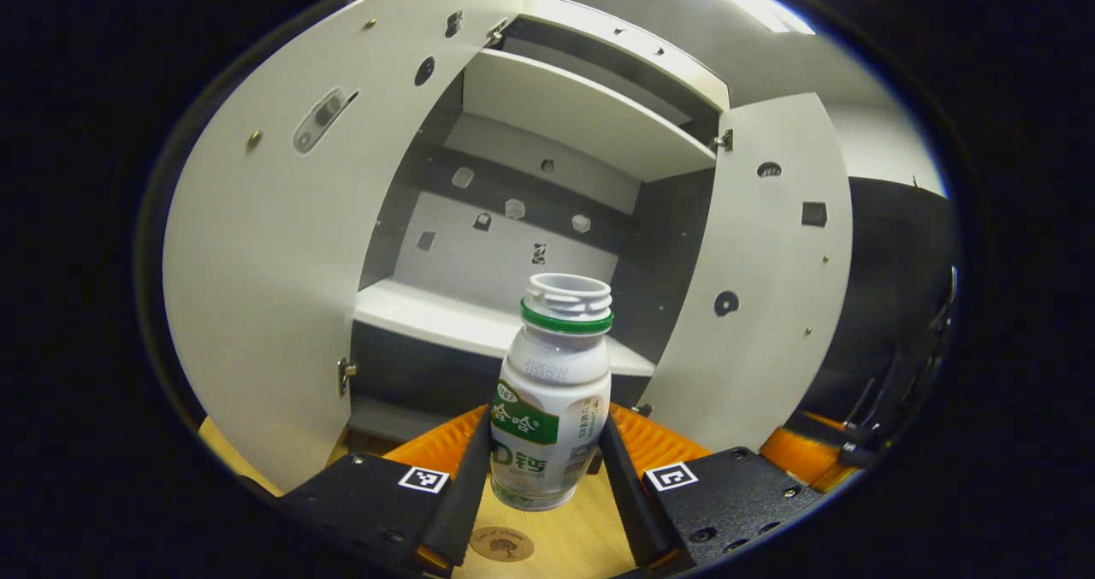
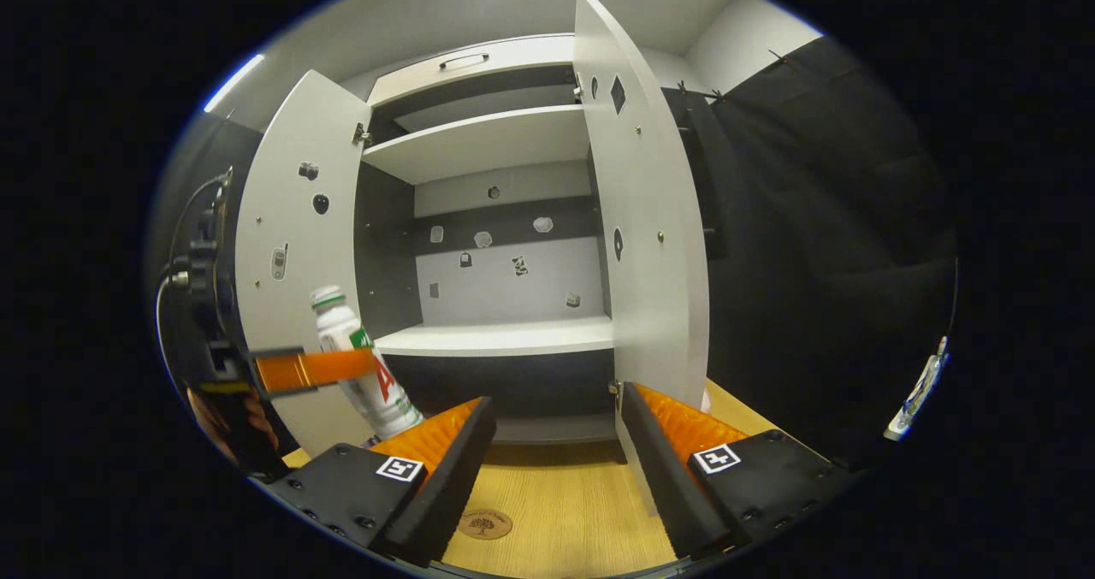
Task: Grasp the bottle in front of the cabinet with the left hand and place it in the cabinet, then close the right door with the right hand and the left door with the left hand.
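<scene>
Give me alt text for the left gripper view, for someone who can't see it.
The left gripper holds a small white bottle with a green neck ring upright between its two fingers, above a wooden tabletop. Straight ahead stands a white cabinet with both doors swung open, the left door and right door framing bare shelves.

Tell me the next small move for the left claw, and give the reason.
Probably carry the bottle forward onto the lower shelf. The left claw grips it on both sides, lifted off the table, and both cabinet doors stand open ahead.
</scene>
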Demonstrator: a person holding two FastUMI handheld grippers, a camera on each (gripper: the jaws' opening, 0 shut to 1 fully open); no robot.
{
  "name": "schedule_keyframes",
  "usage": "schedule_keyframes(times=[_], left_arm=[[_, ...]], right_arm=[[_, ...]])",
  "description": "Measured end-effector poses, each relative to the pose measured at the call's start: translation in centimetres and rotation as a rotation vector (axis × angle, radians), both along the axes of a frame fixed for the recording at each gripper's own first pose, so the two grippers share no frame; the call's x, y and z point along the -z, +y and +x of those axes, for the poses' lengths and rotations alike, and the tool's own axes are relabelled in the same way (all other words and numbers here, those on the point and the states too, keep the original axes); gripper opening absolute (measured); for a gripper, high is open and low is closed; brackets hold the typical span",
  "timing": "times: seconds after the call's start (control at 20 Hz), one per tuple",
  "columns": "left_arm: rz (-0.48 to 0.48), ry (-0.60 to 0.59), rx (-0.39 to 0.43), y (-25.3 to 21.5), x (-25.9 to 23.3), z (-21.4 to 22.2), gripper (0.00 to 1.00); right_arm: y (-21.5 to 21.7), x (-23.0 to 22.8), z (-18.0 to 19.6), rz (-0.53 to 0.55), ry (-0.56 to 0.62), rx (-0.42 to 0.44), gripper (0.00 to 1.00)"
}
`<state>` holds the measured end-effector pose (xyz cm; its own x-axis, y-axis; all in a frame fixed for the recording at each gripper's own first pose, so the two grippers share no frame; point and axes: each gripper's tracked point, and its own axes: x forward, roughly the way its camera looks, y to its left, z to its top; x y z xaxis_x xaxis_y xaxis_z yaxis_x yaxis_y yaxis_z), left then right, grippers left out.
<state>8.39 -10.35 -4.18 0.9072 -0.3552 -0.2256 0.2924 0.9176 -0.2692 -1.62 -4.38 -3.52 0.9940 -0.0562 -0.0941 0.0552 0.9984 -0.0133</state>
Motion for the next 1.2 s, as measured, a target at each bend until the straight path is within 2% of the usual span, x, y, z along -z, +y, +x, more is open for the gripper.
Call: schedule_keyframes(times=[0.05, 0.15, 0.25, 0.35, 0.5, 0.65, 0.8, 0.9, 1.1, 1.2], left_arm=[[-0.004, -0.026, 0.016, -0.2, -2.2, 1.1, 0.69], [0.048, -0.092, 0.015, 0.3, -5.7, 3.9, 0.69], [0.123, -0.139, -0.007, 0.4, -7.9, 7.3, 0.69], [0.144, -0.151, -0.015, -0.7, -9.0, 10.8, 0.70], [0.152, -0.100, -0.038, -1.7, -7.7, 16.5, 0.69], [0.217, -0.080, -0.059, -3.0, -5.3, 21.9, 0.69], [0.244, -0.024, -0.061, -5.1, -2.2, 25.5, 0.69], [0.285, 0.019, -0.068, -5.4, 0.1, 27.0, 0.69], [0.266, 0.111, -0.099, -5.0, 4.1, 28.1, 0.69], [0.264, 0.079, -0.113, -4.8, 3.4, 28.2, 0.70]], right_arm=[[0.1, 0.0, -0.1, -0.001, -0.002, 0.001, 0.98], [0.0, 0.0, -0.1, -0.009, -0.009, 0.012, 0.98], [-0.4, -0.1, -0.5, -0.019, -0.016, 0.033, 0.98], [-1.2, -0.1, -0.8, -0.033, -0.024, 0.068, 0.98], [-2.6, -0.1, -1.8, -0.038, -0.031, 0.120, 0.98], [-4.4, -0.4, -3.1, -0.027, -0.038, 0.185, 0.98], [-6.8, -0.7, -4.7, -0.026, -0.042, 0.262, 0.98], [-8.6, -1.0, -5.7, -0.038, -0.044, 0.320, 0.98], [-11.4, -1.1, -7.4, -0.042, -0.056, 0.404, 0.98], [-12.0, -1.2, -7.8, -0.038, -0.056, 0.424, 0.98]])
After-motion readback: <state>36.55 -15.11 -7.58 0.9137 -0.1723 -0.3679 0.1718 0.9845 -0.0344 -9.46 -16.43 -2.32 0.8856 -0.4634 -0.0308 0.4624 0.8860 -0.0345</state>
